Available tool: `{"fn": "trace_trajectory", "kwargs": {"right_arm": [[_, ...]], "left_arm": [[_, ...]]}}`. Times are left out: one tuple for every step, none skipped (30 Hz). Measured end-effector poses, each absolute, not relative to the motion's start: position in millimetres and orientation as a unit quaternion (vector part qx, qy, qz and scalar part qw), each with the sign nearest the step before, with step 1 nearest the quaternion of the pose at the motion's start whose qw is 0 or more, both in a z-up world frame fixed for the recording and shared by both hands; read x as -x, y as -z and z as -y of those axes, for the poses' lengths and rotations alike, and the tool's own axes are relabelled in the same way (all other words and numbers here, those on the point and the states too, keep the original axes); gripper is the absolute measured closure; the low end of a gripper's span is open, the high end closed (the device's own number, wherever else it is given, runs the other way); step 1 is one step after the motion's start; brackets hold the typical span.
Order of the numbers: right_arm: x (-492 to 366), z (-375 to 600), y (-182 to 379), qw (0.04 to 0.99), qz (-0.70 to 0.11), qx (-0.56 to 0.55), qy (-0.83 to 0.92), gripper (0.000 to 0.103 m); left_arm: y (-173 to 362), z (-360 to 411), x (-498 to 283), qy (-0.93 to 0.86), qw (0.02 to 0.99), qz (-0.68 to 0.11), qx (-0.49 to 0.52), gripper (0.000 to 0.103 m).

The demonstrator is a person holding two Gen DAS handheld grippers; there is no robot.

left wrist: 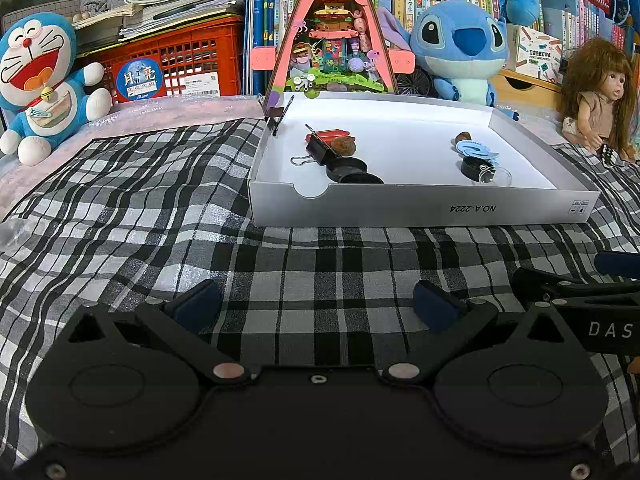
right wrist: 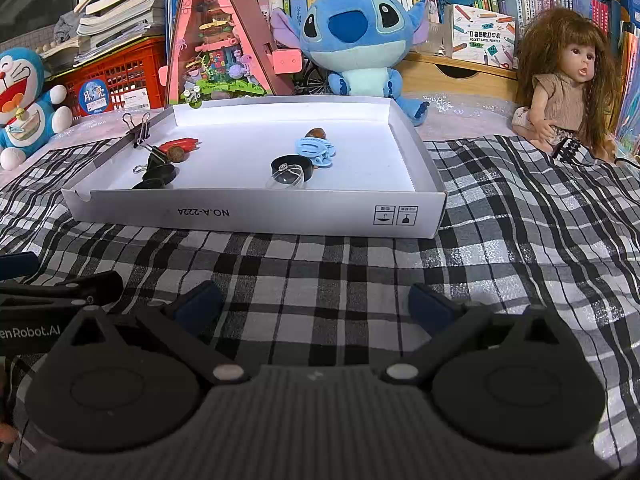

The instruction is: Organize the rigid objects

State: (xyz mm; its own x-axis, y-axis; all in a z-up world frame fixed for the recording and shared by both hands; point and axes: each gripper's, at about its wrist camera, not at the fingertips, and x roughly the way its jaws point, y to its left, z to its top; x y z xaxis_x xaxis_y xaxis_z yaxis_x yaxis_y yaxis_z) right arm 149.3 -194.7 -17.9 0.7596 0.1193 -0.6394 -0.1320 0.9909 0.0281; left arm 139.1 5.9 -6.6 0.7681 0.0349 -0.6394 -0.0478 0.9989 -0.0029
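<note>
Both of my grippers hover low over the black-and-white checked cloth (left wrist: 320, 256), side by side, short of the shallow white cardboard box lid (left wrist: 420, 210) printed "NO.A-2224".

My left gripper (left wrist: 318, 306): blue-padded fingers (left wrist: 198, 304) spread wide, nothing between them but cloth. My right gripper (right wrist: 316, 306): same, jaws well apart and empty. Each one shows at the edge of the other's view.

Inside the lid, two loose clusters. Left cluster: a black binder clip with silver wire handles (left wrist: 318, 150), a small red cylinder (left wrist: 326, 135) lying behind it, a brown rounded nut-like piece (left wrist: 344, 145) touching the clip, and two black round caps (left wrist: 352, 172) overlapping near the front wall. Right cluster: a light-blue plastic hair claw (left wrist: 478, 149), a small brown nut (left wrist: 463, 136) just behind it, a black round cap (left wrist: 472, 167) and a clear domed plastic piece (left wrist: 496, 176) touching that cap.

A second black binder clip (right wrist: 138, 130) is clamped on the lid's left wall (handles stand up above the rim).

A clear glassy object (left wrist: 10, 232) lies on the cloth far left, well apart from the lid; too blurred to name.

Behind the lid: a Doraemon plush (left wrist: 38, 80), a pink triangular toy house (left wrist: 334, 32), a blue Stitch plush (left wrist: 460, 48), a long-haired doll (right wrist: 568, 84).
</note>
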Motion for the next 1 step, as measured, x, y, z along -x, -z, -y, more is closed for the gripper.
{"fn": "trace_trajectory", "kwargs": {"right_arm": [[-149.3, 194.6, 17.9, 0.938, -0.340, 0.009, -0.067, 0.000]], "left_arm": [[6.6, -5.9, -139.1, -0.022, 0.940, -0.340, 0.010, 0.000]]}}
